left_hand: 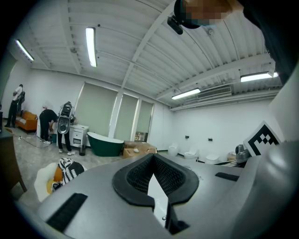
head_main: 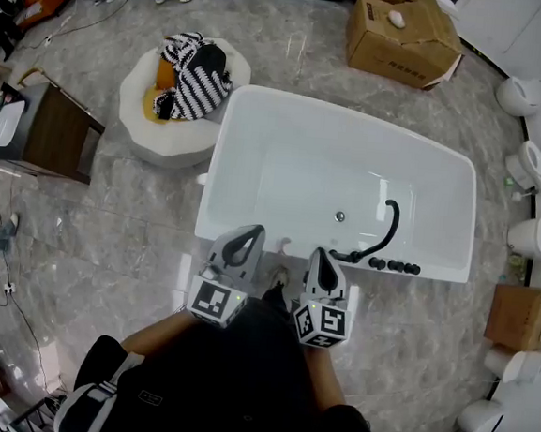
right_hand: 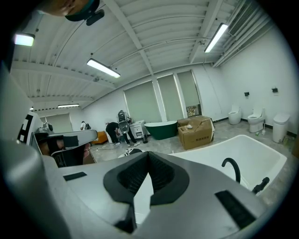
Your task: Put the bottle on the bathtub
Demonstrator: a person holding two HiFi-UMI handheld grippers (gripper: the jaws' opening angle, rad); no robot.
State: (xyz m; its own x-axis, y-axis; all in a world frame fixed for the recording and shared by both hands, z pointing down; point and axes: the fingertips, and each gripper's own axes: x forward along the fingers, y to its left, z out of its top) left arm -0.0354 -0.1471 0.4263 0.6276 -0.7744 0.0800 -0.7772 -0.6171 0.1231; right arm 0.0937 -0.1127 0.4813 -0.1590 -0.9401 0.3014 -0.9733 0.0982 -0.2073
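The white bathtub point(head_main: 304, 157) stands in the middle of the grey marble-tiled floor point(head_main: 137, 236), and the bottle cannot be made out in any view. A black curved faucet point(head_main: 387, 225) rises from the tub's near rim towards its right corner, with a row of black knobs point(head_main: 393, 265) just beside it, and a small round drain point(head_main: 340, 216) lies in the basin. The left gripper point(head_main: 249, 229) and the right gripper point(head_main: 321, 254) are side by side at the tub's near edge, each pointing towards it. Both claws are clenched: in each gripper view the black ribbed pads meet at their tips (only the white tub shows through the hollow behind them), and neither grasps anything. The left gripper's marker cube point(head_main: 214, 301) and the right gripper's marker cube point(head_main: 322, 323) sit just above the person's dark top point(head_main: 238, 377). From the right gripper point(right_hand: 148, 156), the bathtub point(right_hand: 252, 149) and its faucet point(right_hand: 231, 168) lie to the right; the left gripper point(left_hand: 153, 158) looks out across the room. Near the tub's far left corner is a round white pouf point(head_main: 168, 145) with a black-and-white striped cloth point(head_main: 193, 77) on it. A cardboard box point(head_main: 404, 34) stands beyond the far edge, a dark wooden cabinet point(head_main: 57, 131) well off to the left, and white toilets point(head_main: 532, 238) line the right side. A dark green bathtub point(right_hand: 161, 130) stands at the back of the room.
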